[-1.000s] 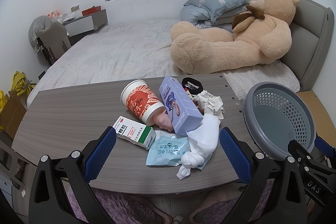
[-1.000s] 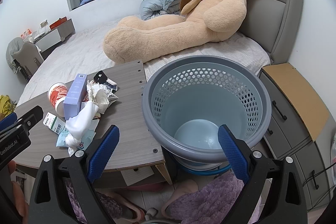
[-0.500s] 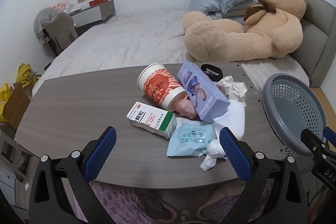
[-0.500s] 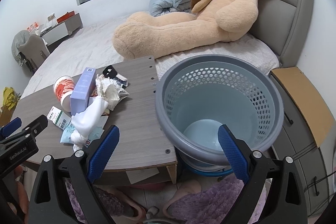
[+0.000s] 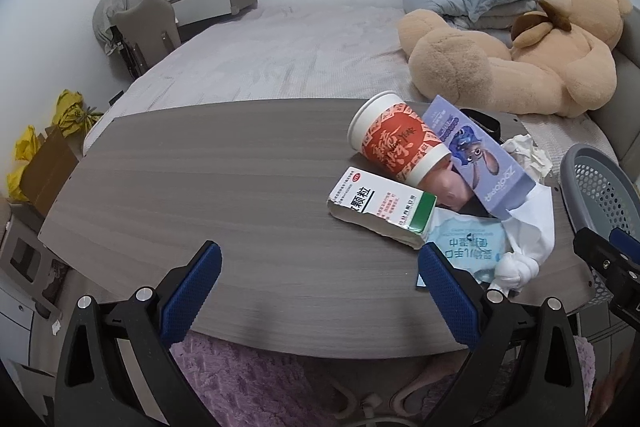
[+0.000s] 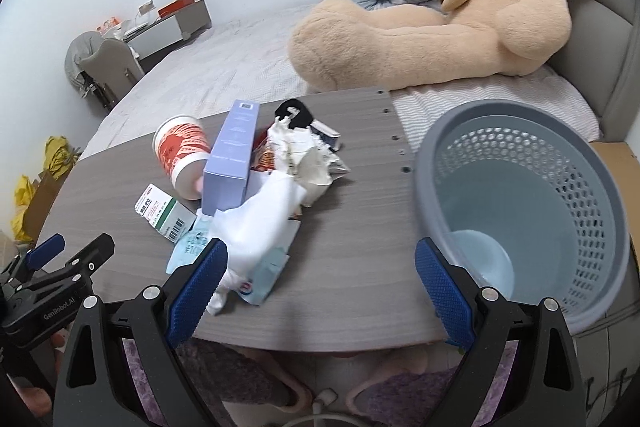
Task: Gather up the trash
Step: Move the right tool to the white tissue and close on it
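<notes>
— On the grey wood-grain table (image 5: 200, 195), what is lying in front of the grippers?

— A pile of trash is sitting toward the table's right end. A red-and-white paper cup (image 5: 396, 143) is lying on its side, a purple carton (image 5: 476, 163) is leaning across it, and a white-and-green medicine box (image 5: 380, 207) is lying just in front of the cup. A light-blue wipes packet (image 5: 468, 247) is peeking out under a knotted white cloth (image 5: 528, 235), with crumpled paper (image 6: 304, 159) behind.

— Where is the left gripper (image 5: 320, 291) sitting relative to that?

— It is hovering at the near edge with both blue pads spread wide and nothing between them. The pile is lying ahead and to its right; its right fingertip is overlapping the wipes packet in the view, though I cannot tell if it is touching.

— And the right gripper (image 6: 322, 285)?

— Its jaws are standing wide apart too, holding nothing. The white cloth is lying just beside its left pad, while the grey perforated basket (image 6: 592, 163) is standing off the table's right end, behind its right pad.

— Anything beyond the table?

— A large teddy bear (image 6: 440, 23) is lounging on the bed (image 5: 280, 59).
</notes>
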Demonstrator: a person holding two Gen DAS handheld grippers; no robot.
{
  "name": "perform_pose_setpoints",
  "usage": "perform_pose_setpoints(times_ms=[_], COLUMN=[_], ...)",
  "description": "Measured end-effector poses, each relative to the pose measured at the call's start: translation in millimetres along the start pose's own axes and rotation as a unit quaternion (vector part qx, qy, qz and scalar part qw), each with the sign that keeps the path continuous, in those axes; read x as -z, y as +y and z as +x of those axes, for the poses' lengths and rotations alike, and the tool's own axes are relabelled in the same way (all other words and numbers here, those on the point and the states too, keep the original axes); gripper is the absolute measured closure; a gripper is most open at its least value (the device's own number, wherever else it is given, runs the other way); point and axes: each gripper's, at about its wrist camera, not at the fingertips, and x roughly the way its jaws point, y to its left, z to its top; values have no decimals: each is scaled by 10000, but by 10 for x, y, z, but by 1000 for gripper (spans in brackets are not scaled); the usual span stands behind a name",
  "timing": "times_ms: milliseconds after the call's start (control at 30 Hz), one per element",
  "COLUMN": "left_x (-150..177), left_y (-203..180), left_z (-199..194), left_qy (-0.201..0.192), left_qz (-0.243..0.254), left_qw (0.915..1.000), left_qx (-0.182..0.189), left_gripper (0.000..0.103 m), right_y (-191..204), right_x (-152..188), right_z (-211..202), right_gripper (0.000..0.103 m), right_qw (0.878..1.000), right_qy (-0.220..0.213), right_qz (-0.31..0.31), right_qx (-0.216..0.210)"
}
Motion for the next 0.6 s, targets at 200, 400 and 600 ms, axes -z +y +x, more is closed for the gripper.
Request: perform_pose_setpoints(times_ms=[200, 400, 600], left_x=[2, 20, 29], left_y=[84, 152, 209], left_z=[113, 203, 246], left_qy=[76, 210, 251], left_qz=[-82, -147, -218], left_qw=[9999, 9996, 9994], left_qx=[7, 78, 113], left_gripper=[6, 6, 6], right_y=[164, 303, 392], right_x=[-24, -16, 27], right_z=[247, 392, 431], right_gripper=[13, 13, 13], right_qw=[9994, 9983, 9974], right_qy=[311, 526, 629], right_qz=[-121, -249, -346], right_qx=[-94, -25, 91])
